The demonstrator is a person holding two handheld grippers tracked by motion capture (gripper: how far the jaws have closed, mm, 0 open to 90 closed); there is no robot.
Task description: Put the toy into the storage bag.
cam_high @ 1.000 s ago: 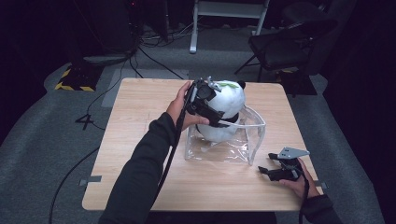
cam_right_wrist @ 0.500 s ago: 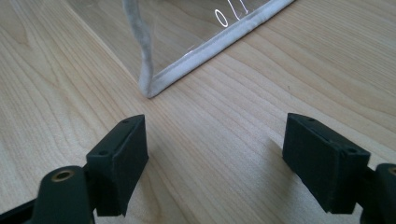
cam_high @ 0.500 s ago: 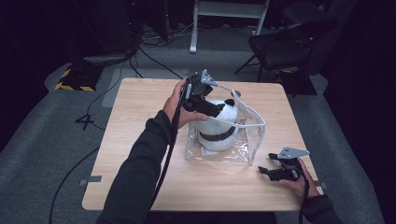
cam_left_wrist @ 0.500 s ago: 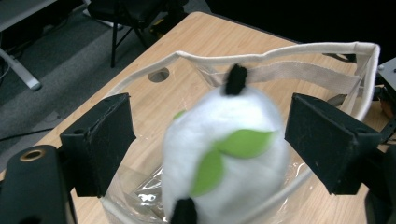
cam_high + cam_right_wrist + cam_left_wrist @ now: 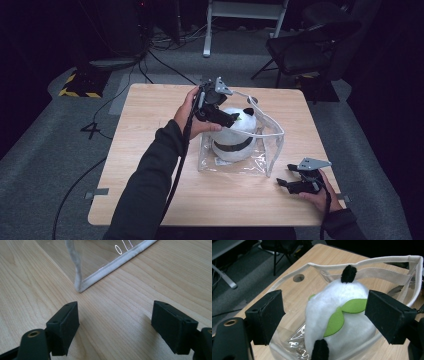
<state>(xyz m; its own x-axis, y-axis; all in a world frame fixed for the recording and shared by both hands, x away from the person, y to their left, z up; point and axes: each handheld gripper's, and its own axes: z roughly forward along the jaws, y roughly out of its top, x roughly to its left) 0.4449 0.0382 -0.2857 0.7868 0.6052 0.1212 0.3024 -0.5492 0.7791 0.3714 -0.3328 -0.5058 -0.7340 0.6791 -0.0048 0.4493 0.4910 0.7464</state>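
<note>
A: Plush [image 5: 235,135] sits inside the clear bag [image 5: 272,150], mid-bench [image 5: 150,200]. White body, black ears, a green patch on top. In the left gripper view it pokes up above the bag's rim [image 5: 362,262].

B: Left gripper [image 5: 227,120]?

A: Hovering just over the plush. Its jaws have just been closing, yet they stand apart; in the left gripper view the pads flank the plush [image 5: 337,315] and we see no press on it. So nothing held, we judge.

B: Right gripper [image 5: 284,185]?

A: Resting low on the bench beside the bag's near corner [image 5: 80,287], jaws wide apart, nothing between them.

B: How will the plush handle?

A: Light and soft, we'd say. It will squash under the pads rather than slip, and the pile should give good friction. Not fragile. We'd take it across the domed body, where the left pads already line up, not by an ear [image 5: 349,273], which would just bend.

B: And the bag?

A: Thin, glossy film with a stiffer fabric trim and strap. Likely slippery on the film and floppy, so it may lift along with the plush. We'd pin it by the trim at the corner nearest the right gripper.
</note>
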